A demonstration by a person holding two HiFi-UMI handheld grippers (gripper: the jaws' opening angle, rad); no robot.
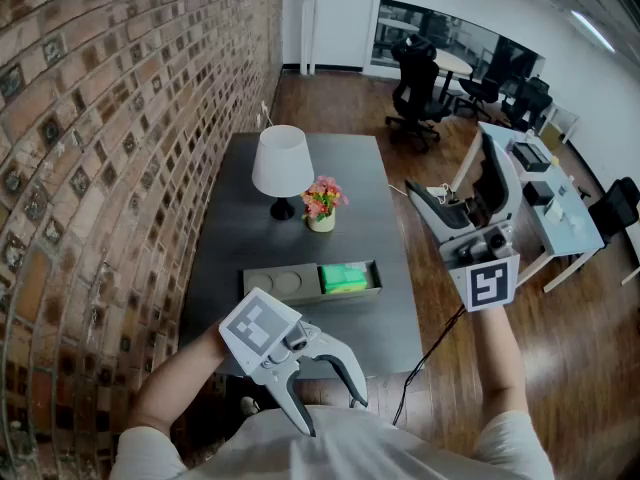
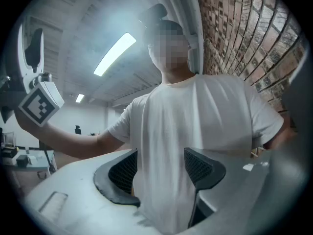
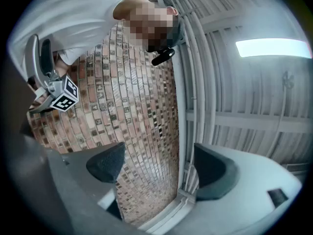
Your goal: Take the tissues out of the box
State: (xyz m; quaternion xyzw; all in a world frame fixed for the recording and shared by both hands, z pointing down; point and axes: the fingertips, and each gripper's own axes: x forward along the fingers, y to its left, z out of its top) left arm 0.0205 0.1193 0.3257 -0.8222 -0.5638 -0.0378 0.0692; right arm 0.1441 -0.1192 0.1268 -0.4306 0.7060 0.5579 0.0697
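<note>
A grey tissue box (image 1: 275,284) lies on the dark table (image 1: 225,228), and a green tissue pack (image 1: 345,278) shows in its open right half. My left gripper (image 1: 334,415) is held low near the person's chest, in front of the table's near edge, with its jaws turned back toward the body. In the left gripper view its jaws (image 2: 160,165) stand apart, with only the white shirt behind them. My right gripper (image 1: 455,173) is raised to the right of the table and points upward. Its jaws (image 3: 159,163) are open and empty. Neither gripper touches the box.
A white lamp (image 1: 282,163) and a small pot of flowers (image 1: 321,203) stand on the table behind the box. A brick wall (image 1: 90,168) runs along the left. Office chairs (image 1: 415,88) and a desk (image 1: 545,198) stand at the right on the wooden floor.
</note>
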